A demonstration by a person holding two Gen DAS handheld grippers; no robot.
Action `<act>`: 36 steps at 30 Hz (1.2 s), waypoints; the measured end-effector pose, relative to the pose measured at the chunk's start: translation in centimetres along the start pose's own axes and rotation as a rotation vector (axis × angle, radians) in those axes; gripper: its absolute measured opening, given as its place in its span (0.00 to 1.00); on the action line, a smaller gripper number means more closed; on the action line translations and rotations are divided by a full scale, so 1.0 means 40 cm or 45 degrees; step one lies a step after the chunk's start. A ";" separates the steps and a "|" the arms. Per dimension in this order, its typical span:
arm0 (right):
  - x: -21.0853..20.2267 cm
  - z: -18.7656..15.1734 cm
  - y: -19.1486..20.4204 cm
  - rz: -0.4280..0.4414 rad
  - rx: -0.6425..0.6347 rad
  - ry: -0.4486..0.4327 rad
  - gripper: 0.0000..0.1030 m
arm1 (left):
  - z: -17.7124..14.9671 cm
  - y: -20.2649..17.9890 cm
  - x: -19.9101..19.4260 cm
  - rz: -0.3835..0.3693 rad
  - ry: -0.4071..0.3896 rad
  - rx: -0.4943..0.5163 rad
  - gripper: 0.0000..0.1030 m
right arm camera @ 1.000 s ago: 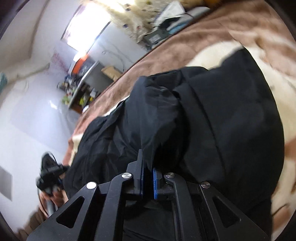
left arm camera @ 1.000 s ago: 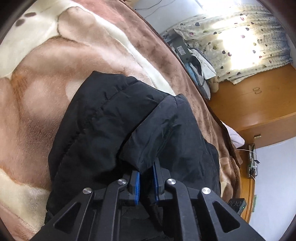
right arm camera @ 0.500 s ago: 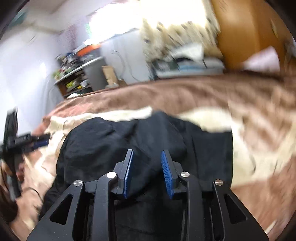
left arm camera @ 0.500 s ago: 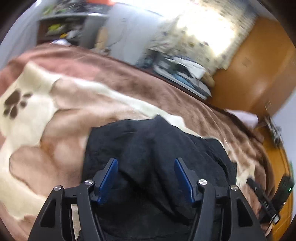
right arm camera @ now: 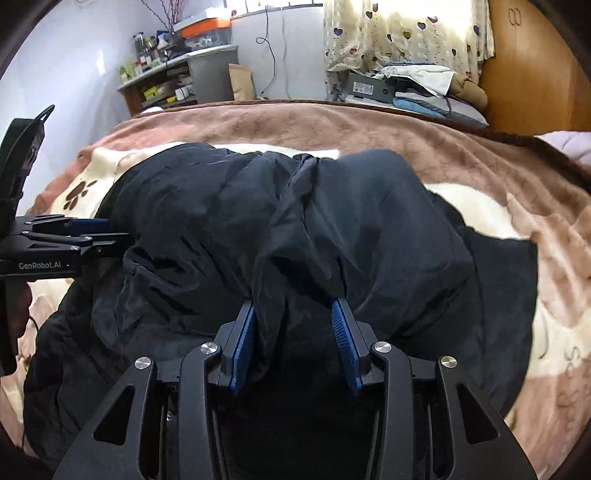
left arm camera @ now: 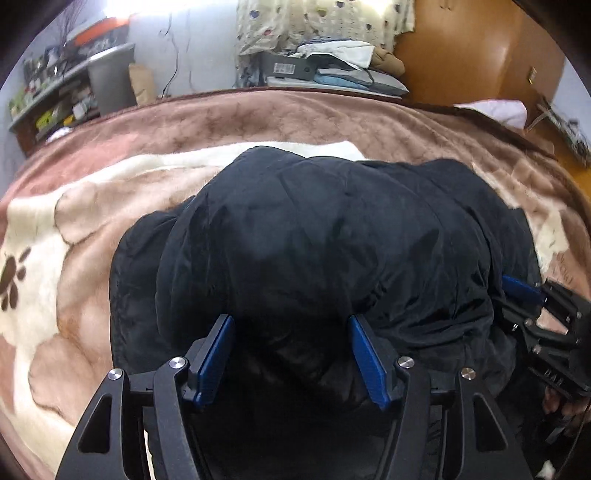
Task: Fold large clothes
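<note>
A black padded jacket (left arm camera: 325,236) lies in a folded heap on the brown and cream blanket (left arm camera: 92,206). It also shows in the right wrist view (right arm camera: 280,229). My left gripper (left arm camera: 291,354) is open at the heap's near edge, with loose fabric between its blue pads. My right gripper (right arm camera: 295,339) is open at the near edge too, with a fold hanging between its pads. The right gripper shows at the right of the left wrist view (left arm camera: 524,295), and the left gripper at the left of the right wrist view (right arm camera: 92,230).
The blanket (right arm camera: 517,206) with a paw print (left arm camera: 11,280) covers the bed. Beyond the far edge are a stack of bedding and boxes (left arm camera: 332,74), a cluttered shelf (right arm camera: 162,85), a curtain (right arm camera: 406,33) and an orange wardrobe (left arm camera: 480,55).
Both grippers were shut on jacket folds one second ago. They have let go and opened, and the jacket has dropped onto the heap. Both views have levelled out.
</note>
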State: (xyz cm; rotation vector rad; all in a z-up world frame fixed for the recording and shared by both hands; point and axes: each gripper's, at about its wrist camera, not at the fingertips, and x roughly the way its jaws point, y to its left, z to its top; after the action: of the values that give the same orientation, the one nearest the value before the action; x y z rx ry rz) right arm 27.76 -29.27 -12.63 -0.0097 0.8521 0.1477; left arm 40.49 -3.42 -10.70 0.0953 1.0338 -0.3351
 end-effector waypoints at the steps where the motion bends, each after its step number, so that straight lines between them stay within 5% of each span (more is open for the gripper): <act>1: 0.005 -0.008 -0.001 -0.001 -0.009 -0.005 0.41 | -0.007 -0.003 0.002 0.005 -0.004 0.013 0.62; 10: 0.053 -0.017 0.012 -0.039 -0.010 0.111 0.41 | -0.032 0.002 0.042 0.006 0.047 -0.018 0.63; 13: 0.021 0.010 0.014 -0.046 0.020 0.147 0.41 | -0.032 0.013 -0.012 -0.037 0.060 -0.103 0.62; 20: -0.243 -0.009 0.002 -0.021 0.110 -0.082 0.41 | -0.104 0.069 -0.239 -0.037 -0.080 -0.152 0.63; 28: -0.509 -0.157 -0.017 -0.062 0.142 -0.211 0.44 | -0.308 0.116 -0.445 0.039 -0.126 -0.158 0.67; 36: -0.594 -0.355 -0.074 -0.117 0.221 -0.142 0.46 | -0.483 0.138 -0.446 -0.035 -0.015 -0.242 0.67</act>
State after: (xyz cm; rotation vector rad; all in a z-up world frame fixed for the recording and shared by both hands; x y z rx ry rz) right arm 2.11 -36.16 -4.30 0.1210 0.7496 -0.0126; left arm 17.96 10.40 -5.78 -0.0919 1.0510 -0.2607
